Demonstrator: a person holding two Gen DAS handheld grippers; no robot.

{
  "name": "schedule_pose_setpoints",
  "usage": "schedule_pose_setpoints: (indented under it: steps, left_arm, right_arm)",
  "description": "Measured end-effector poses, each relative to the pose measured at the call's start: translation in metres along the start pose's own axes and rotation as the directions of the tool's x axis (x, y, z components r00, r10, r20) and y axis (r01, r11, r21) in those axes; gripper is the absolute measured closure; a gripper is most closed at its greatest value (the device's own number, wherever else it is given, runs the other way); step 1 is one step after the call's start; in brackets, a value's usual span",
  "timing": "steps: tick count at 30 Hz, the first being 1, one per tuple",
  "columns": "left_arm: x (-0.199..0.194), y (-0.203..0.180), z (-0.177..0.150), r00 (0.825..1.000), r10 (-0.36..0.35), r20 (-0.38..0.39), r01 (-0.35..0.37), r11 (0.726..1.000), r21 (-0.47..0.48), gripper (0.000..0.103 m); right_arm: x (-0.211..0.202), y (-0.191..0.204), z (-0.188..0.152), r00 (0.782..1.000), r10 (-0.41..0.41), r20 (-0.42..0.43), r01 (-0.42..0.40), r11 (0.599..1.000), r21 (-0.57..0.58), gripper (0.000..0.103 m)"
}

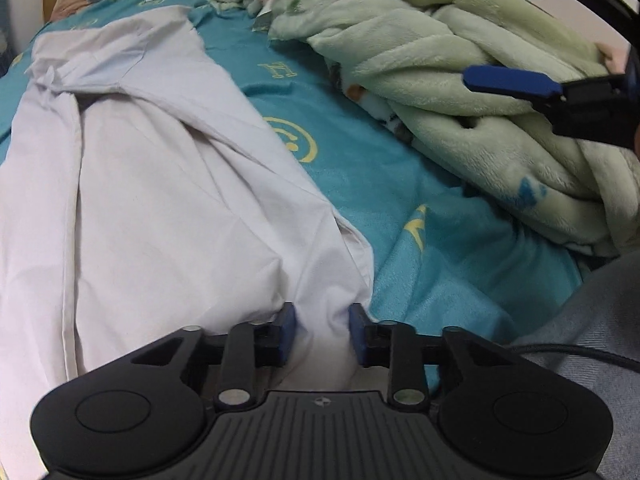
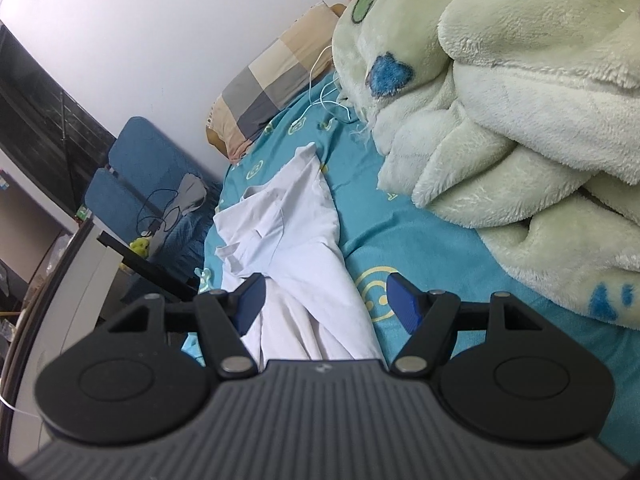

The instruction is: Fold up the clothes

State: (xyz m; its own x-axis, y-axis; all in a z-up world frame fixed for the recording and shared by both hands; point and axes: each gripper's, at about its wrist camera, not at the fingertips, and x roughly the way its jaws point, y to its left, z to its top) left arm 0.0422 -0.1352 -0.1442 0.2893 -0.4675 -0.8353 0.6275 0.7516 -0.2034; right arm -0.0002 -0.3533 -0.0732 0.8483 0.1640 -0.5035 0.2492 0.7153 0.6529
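Note:
A white shirt [image 1: 152, 184] lies crumpled on the teal bed sheet [image 1: 400, 184], its collar end toward the far left. My left gripper [image 1: 322, 330] is at the shirt's near edge; its jaws are drawn in with a bunch of white cloth filling the gap. In the right wrist view the same shirt [image 2: 288, 224] stretches away toward the pillow. My right gripper [image 2: 328, 302] hovers open over the shirt's near part, nothing between its fingers. From the left wrist view, the right gripper [image 1: 472, 28] is in the air at the top right, above the green blanket.
A bulky pale green fleece blanket [image 2: 500, 120] is heaped along the right side of the bed. A checked pillow [image 2: 272, 88] and a white cable [image 2: 320, 96] lie at the head. A blue chair [image 2: 140, 172] stands beside the bed. A person's grey-clad limb [image 1: 600, 340] is at the near right.

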Motion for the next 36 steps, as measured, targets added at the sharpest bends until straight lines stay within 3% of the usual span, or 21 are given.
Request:
schedule_pose_setpoints:
  steps: [2, 6, 12, 17, 21, 24, 26, 29, 33, 36]
  left_arm:
    - [-0.001, 0.007, 0.0, 1.0, -0.01, 0.009, 0.01, 0.999, -0.041, 0.094]
    - [-0.015, 0.024, 0.003, 0.998, -0.058, 0.037, 0.062, 0.989, -0.136, 0.099]
    - [-0.058, 0.075, 0.006, 0.985, -0.132, 0.108, 0.162, 0.919, -0.359, 0.1]
    - [-0.066, 0.115, -0.001, 0.999, 0.015, 0.051, 0.009, 0.898, -0.44, 0.1]
    - [-0.069, 0.142, -0.006, 0.99, 0.139, -0.001, -0.123, 0.869, -0.479, 0.1]
    - [-0.082, 0.13, -0.004, 0.986, 0.149, 0.074, -0.103, 0.896, -0.433, 0.088]
    - [-0.091, 0.108, 0.003, 0.981, 0.135, 0.14, -0.082, 0.939, -0.334, 0.081]
    - [-0.097, 0.064, 0.013, 0.977, 0.05, 0.208, -0.016, 0.986, -0.164, 0.069]
    - [-0.091, 0.014, 0.017, 0.972, -0.106, 0.212, 0.105, 0.994, 0.016, 0.068]
    - [-0.077, -0.016, 0.008, 0.974, -0.17, 0.15, 0.152, 0.98, 0.125, 0.067]
  right_arm:
    - [0.0, 0.0, -0.001, 1.0, 0.002, -0.004, -0.002, 1.0, 0.001, 0.033]
    - [0.001, 0.0, -0.001, 1.0, -0.002, -0.002, 0.002, 1.0, 0.007, 0.033]
    - [0.003, -0.002, 0.0, 1.0, -0.006, -0.006, 0.006, 1.0, 0.017, 0.033]
    - [0.008, -0.003, -0.001, 1.0, -0.005, -0.023, 0.006, 1.0, 0.025, 0.033]
    - [0.011, -0.001, -0.003, 0.999, -0.004, -0.041, 0.005, 1.0, 0.021, 0.033]
    - [0.011, -0.001, -0.004, 0.999, 0.0, -0.05, 0.002, 1.0, 0.031, 0.033]
    - [0.011, -0.002, -0.004, 0.999, 0.0, -0.051, 0.002, 0.999, 0.034, 0.033]
    - [0.011, -0.001, -0.004, 0.999, -0.006, -0.051, 0.008, 1.0, 0.029, 0.033]
    - [0.005, 0.0, -0.003, 1.0, -0.013, -0.028, 0.014, 1.0, 0.022, 0.033]
    - [0.002, 0.0, -0.002, 1.0, -0.022, -0.011, 0.022, 1.0, 0.019, 0.033]
